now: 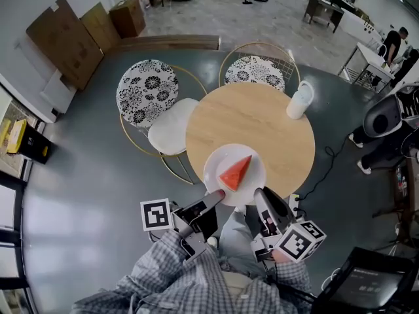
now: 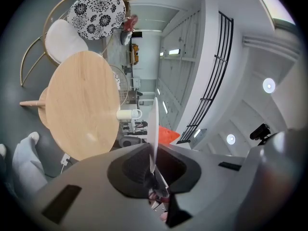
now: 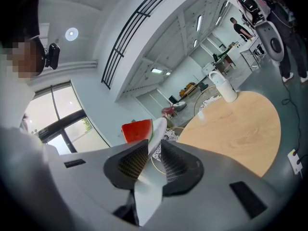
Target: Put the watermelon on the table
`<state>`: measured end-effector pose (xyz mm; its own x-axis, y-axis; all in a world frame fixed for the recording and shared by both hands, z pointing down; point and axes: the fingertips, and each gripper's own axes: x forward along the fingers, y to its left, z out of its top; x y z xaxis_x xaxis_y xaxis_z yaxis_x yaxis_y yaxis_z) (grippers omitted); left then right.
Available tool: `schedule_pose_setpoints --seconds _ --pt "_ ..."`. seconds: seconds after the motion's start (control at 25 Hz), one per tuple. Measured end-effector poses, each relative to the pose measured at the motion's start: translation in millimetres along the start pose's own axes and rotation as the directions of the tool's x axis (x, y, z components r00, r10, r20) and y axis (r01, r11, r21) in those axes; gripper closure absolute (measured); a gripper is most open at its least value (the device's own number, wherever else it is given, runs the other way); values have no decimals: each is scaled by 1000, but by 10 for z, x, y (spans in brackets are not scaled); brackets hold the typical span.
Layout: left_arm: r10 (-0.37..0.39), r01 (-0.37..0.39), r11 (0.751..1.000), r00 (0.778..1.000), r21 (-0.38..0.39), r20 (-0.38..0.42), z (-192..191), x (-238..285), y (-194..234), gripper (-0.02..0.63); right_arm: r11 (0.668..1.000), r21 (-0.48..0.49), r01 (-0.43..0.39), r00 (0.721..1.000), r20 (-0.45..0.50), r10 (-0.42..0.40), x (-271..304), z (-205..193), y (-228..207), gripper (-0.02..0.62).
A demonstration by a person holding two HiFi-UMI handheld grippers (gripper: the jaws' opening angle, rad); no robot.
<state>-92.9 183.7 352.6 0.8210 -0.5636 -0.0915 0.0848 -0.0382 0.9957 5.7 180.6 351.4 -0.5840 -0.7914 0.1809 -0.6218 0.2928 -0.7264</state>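
Note:
A red watermelon wedge (image 1: 236, 172) lies on a white plate (image 1: 216, 159) held over the near edge of the round wooden table (image 1: 275, 129). My left gripper (image 1: 216, 197) is shut on the plate's near left rim. My right gripper (image 1: 260, 198) is shut on its near right rim. In the left gripper view the plate (image 2: 153, 129) shows edge-on between the jaws, with the watermelon (image 2: 168, 134) beyond it. In the right gripper view the plate (image 3: 153, 150) runs between the jaws and the watermelon (image 3: 137, 130) sits at its far end.
A white jug (image 1: 299, 100) stands at the table's far right edge. Two wire chairs with patterned cushions (image 1: 147, 90) (image 1: 255, 70) stand behind the table, and a white stool seat (image 1: 171, 126) is at its left. A cable and plug (image 1: 294, 201) lie on the floor at the right.

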Motion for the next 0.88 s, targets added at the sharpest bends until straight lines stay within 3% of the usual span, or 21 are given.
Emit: schedule_pose_setpoints --seconds 0.4,0.88 --pt "2 -2 1000 1000 -1 21 271 577 8 574 1000 16 -7 1000 -12 8 255 503 -344 517" --pt "10 -11 1000 992 8 127 665 1074 39 574 997 5 -77 993 -85 78 718 981 -659 517"
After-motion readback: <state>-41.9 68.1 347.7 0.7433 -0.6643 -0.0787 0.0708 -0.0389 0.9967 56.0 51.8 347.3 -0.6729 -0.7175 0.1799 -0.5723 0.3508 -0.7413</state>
